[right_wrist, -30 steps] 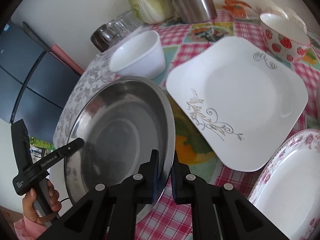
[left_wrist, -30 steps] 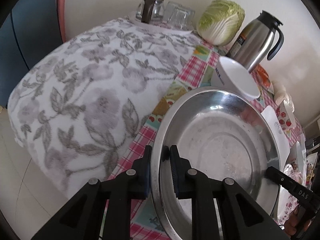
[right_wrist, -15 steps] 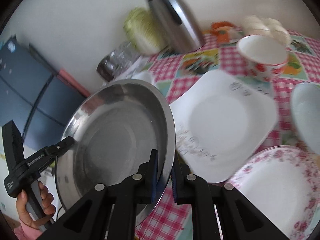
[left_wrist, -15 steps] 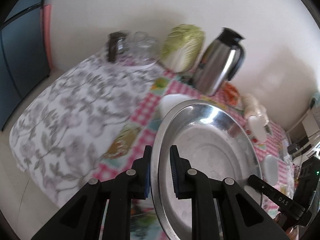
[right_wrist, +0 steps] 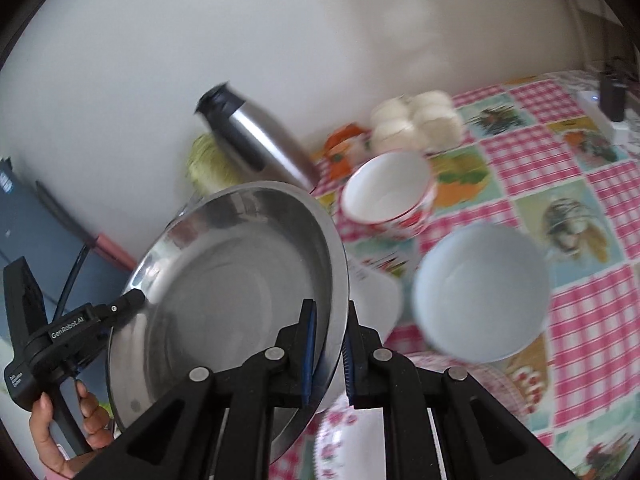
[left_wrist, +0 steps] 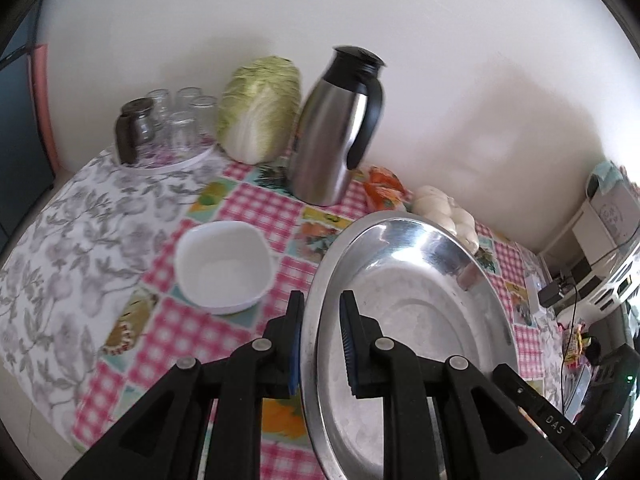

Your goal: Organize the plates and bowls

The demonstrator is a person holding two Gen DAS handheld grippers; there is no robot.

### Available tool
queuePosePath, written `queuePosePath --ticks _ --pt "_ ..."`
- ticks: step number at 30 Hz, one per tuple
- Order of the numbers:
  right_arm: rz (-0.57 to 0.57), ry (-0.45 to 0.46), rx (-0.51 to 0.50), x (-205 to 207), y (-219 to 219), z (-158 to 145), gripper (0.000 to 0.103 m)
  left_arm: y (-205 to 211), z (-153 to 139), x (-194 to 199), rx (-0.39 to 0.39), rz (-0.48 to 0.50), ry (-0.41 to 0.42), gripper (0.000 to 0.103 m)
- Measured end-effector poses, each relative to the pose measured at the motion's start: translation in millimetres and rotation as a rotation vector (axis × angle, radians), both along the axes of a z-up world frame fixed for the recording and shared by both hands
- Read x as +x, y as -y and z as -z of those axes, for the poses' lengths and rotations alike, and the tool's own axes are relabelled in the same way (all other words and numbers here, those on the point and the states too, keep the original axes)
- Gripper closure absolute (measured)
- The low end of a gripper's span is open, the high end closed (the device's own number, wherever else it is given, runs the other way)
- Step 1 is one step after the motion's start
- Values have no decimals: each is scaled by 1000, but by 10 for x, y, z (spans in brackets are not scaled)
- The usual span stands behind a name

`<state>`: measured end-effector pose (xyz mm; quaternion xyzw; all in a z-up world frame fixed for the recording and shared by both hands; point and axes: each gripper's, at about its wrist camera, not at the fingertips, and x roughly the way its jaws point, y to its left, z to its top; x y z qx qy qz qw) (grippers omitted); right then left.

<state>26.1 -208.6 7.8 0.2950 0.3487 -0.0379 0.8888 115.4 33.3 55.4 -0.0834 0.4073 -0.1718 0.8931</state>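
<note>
Moved since a second ago: both claws have carried the steel plate up and along the desk, away from the grey-flowered end toward the bowls.

Left wrist view, plate: steel plate held clear above the desk, tilted, its near rim pinched.
Left wrist view, claw: left claw clenched on that rim, one pad inside the dish and one outside.
Left wrist view, changed: square white bowl now sits well to the plate's left; earlier it peeked from behind the plate. Thermos jug and napa cabbage now stand square ahead.

Right wrist view, claw: right claw clamped on the opposite rim of the steel plate; left claw visible across it, a hand below.
Right wrist view, changed: pale blue bowl and strawberry bowl have come into view; the square white plate is mostly hidden.

Doing it well: keep both rims level with each other, lower the plate slowly onto a flat plate rather than a bowl, and release both claws together.
</note>
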Motion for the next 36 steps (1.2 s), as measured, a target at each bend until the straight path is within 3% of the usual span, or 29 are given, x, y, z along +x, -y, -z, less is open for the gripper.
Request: queuePosePath --ticks 7,20,36 --pt "60 13 26 -158 363 69 90 248 173 150 -78 4 -63 85" --pt "99 -60 -4 -56 530 236 90 321 650 377 -173 -6 -171 85" --pt "63 -94 -28 164 365 374 89 149 986 539 -175 -49 -267 85"
